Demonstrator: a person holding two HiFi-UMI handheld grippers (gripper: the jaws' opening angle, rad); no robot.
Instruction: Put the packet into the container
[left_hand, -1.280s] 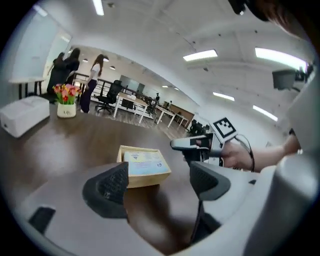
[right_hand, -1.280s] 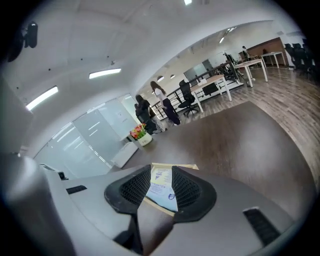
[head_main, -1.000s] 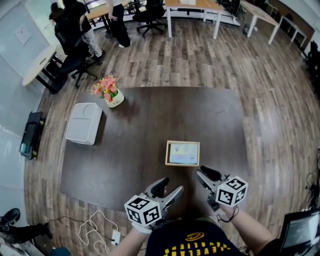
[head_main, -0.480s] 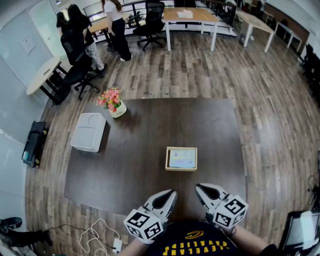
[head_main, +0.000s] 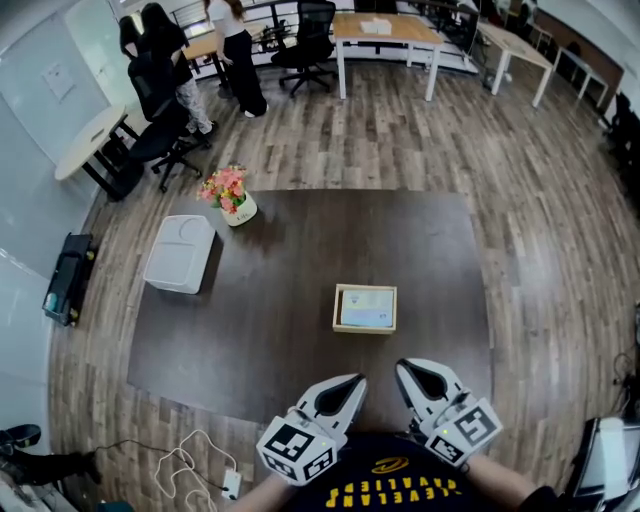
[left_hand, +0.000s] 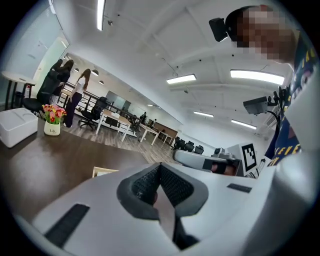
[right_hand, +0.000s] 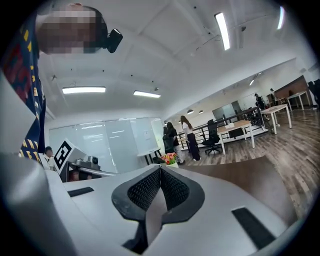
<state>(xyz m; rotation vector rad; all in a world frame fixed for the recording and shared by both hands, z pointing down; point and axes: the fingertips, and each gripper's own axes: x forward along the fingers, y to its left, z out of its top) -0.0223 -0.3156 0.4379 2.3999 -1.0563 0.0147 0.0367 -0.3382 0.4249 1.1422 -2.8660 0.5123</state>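
Clenched shut, nothing between, at left gripper (head_main: 346, 387). Likewise at right gripper (head_main: 409, 372), just been closing. At 12 o'clock from both, apart from the tips: packet (head_main: 366, 307) flat inside wooden tray (head_main: 337, 308) on table (head_main: 270, 290), long axis 3-to-9. Near-equal reach, right perhaps nearer. Far off at 10 o'clock: white lidded box (head_main: 180, 253). Unclear which counts as container; if box, carry toward 10.

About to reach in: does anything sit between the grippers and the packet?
Nothing visible does. Only bare table separates the left gripper and right gripper from the packet, which lies in a wooden tray.
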